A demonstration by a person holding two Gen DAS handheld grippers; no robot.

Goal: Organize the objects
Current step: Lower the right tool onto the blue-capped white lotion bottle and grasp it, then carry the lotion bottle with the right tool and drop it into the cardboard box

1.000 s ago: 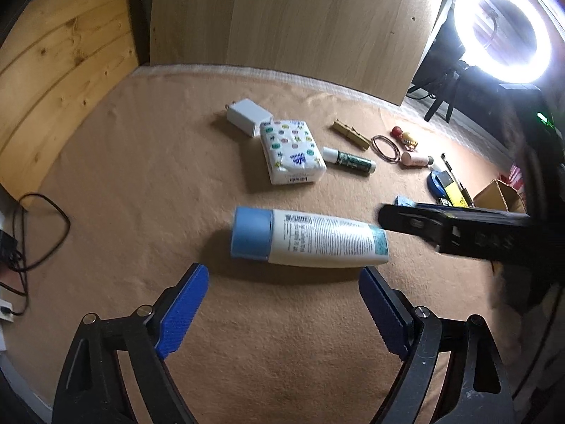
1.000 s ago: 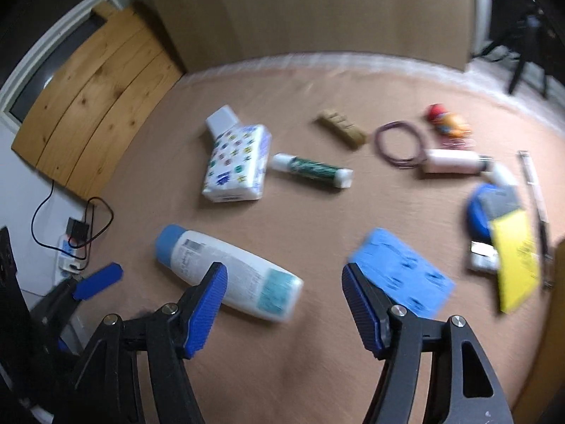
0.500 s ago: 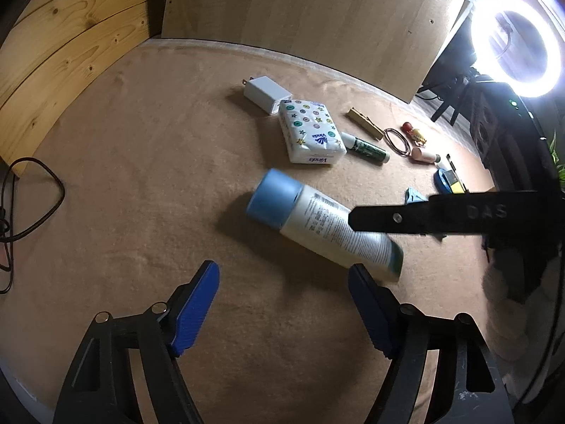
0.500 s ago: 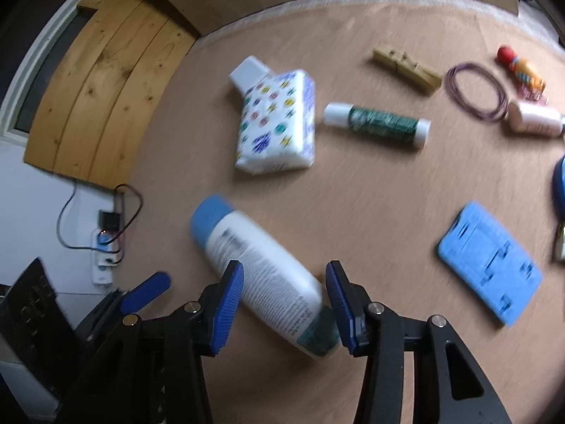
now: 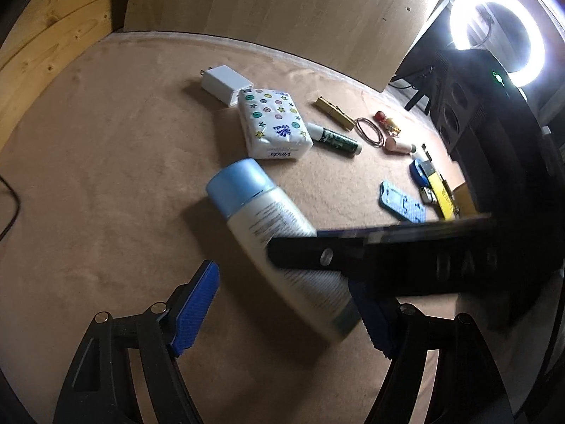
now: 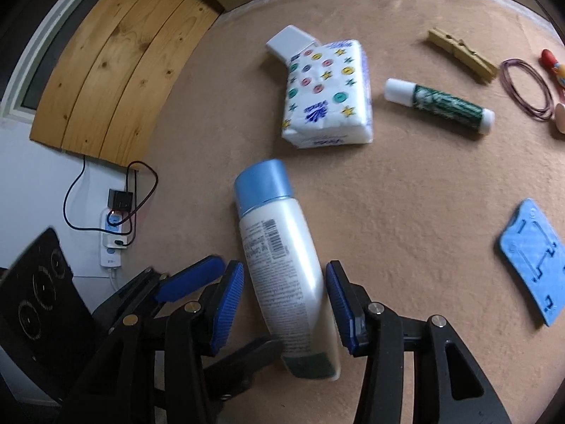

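Ribbed blue pads of the right claw (image 6: pixel 284 305) are flanking a smooth cylindrical white bottle (image 6: pixel 282 265) lying on the fuzzy tan counter (image 6: pixel 406 212), jaws parted, while the left claw (image 5: pixel 286 311) is gaping empty.

Glossy plastic bottle (image 6: pixel 282 265); matt fuzzy tan cloth mat (image 6: pixel 406 212); knotty wood planks (image 6: pixel 116 81); crinkly plastic tissue pack (image 6: pixel 328 95).

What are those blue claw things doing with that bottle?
A person is tidying small things on a tan mat, holding a claw in each hand. The right gripper has its blue pads on either side of the white bottle with the blue cap, lying on the mat, though the pads do not look pressed tight. The left gripper is open just beside it and holds nothing. The tissue pack and the green glue stick wait farther back.
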